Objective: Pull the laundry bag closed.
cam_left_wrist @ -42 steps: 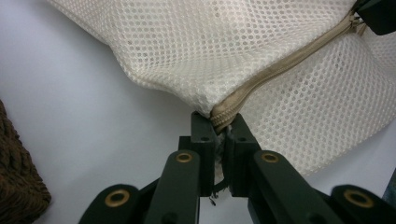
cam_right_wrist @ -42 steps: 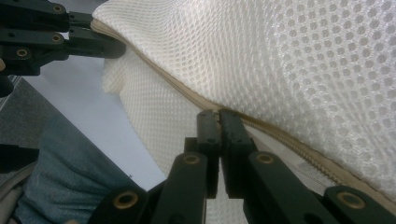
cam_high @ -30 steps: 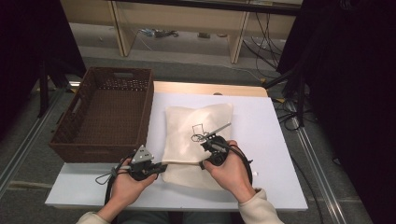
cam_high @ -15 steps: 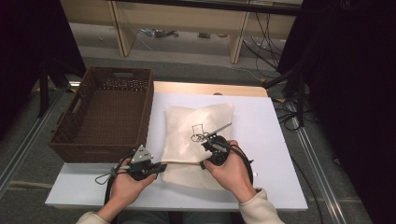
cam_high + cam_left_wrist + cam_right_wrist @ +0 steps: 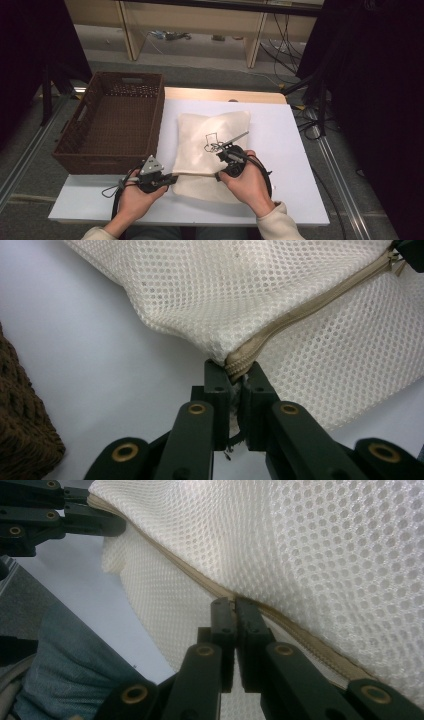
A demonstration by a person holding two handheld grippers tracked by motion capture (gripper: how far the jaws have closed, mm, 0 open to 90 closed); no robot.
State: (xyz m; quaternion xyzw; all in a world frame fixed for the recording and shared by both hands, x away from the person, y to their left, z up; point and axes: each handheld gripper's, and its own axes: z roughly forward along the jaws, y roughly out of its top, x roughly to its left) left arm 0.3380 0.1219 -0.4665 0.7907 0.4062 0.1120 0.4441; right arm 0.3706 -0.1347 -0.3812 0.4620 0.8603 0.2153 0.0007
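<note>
Left gripper (image 5: 235,390) clamped on zipper (image 5: 310,305) end of mesh bag (image 5: 212,135), right gripper (image 5: 235,605) pinched mid-zipper; zipper runs between them, bag stretches ahead, basket (image 5: 112,125) beside left, bare table (image 5: 280,130) right

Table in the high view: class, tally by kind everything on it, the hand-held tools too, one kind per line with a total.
Brown woven wicker basket: 1
Cream mesh zip bag: 1
Black two-jaw grippers, left gripper and right gripper, both shut on the bag's zip edge: 2
Total: 4
</note>
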